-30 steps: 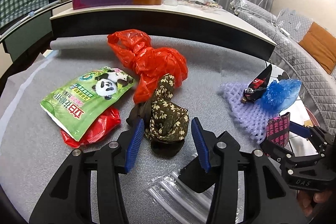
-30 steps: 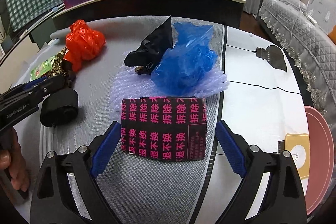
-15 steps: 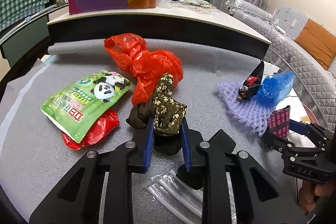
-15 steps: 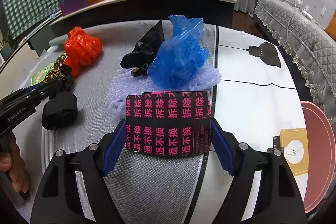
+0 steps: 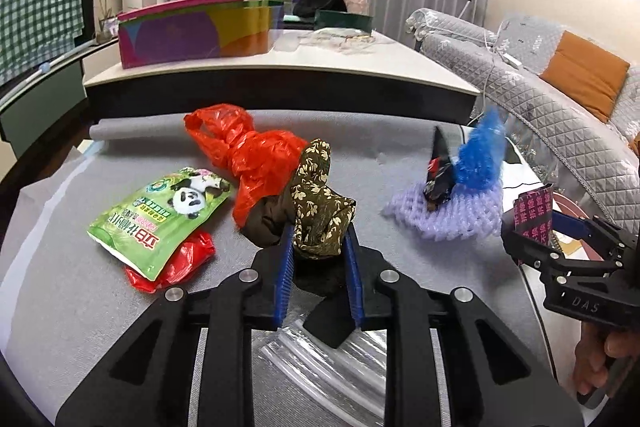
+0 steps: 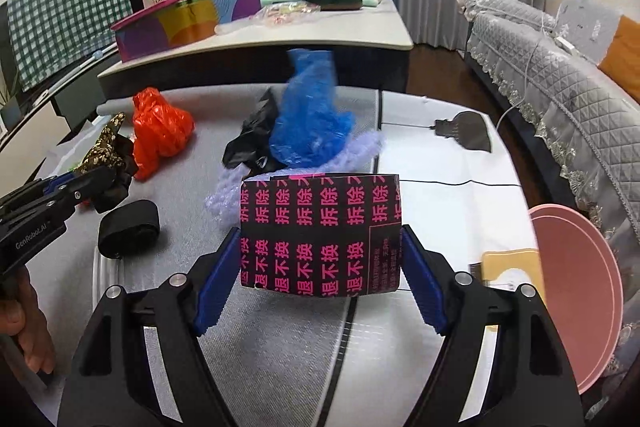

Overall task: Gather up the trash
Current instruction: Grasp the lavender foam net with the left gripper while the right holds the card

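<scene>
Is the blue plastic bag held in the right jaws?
No, the right gripper grips the black-and-pink card; the blue plastic bag lies beyond.

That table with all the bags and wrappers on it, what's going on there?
A person is clearing trash with a hand-held gripper in each hand. The left hand-held gripper has just closed on a crumpled floral cloth, and the right hand-held gripper has just closed on a black packet with pink lettering. Both pieces look lifted slightly. Lying on the grey mat are a red plastic bag, a green panda pouch, a blue bag and purple foam netting.
</scene>
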`<act>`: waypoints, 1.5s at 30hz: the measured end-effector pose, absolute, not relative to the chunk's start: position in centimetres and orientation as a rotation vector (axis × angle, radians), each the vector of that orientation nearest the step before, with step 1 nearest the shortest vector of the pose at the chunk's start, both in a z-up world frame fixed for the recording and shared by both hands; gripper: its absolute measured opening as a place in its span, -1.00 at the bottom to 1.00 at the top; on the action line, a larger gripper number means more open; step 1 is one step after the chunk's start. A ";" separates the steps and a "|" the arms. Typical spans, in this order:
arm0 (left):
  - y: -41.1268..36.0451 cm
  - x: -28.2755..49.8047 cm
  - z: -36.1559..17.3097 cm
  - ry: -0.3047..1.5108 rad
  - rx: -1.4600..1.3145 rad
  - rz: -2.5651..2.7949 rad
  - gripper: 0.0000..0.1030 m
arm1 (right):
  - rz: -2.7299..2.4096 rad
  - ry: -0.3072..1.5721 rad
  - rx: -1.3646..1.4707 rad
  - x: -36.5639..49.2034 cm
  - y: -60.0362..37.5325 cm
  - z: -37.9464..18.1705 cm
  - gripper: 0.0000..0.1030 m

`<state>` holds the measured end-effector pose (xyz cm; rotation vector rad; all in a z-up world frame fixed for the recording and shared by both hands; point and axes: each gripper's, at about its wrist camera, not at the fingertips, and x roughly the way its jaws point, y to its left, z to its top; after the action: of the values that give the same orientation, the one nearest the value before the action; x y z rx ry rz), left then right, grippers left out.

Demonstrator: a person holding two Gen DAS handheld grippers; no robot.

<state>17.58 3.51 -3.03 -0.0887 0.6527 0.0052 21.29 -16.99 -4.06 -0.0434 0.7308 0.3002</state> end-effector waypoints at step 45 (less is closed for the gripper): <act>-1.6 12.4 0.4 0.564 -0.039 -0.083 -0.55 | 0.321 0.507 0.076 14.3 -24.2 1.9 0.46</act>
<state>12.43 -1.60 0.38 -0.0389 0.5640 -0.0827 14.25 -24.22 1.92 0.0757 0.5068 0.3214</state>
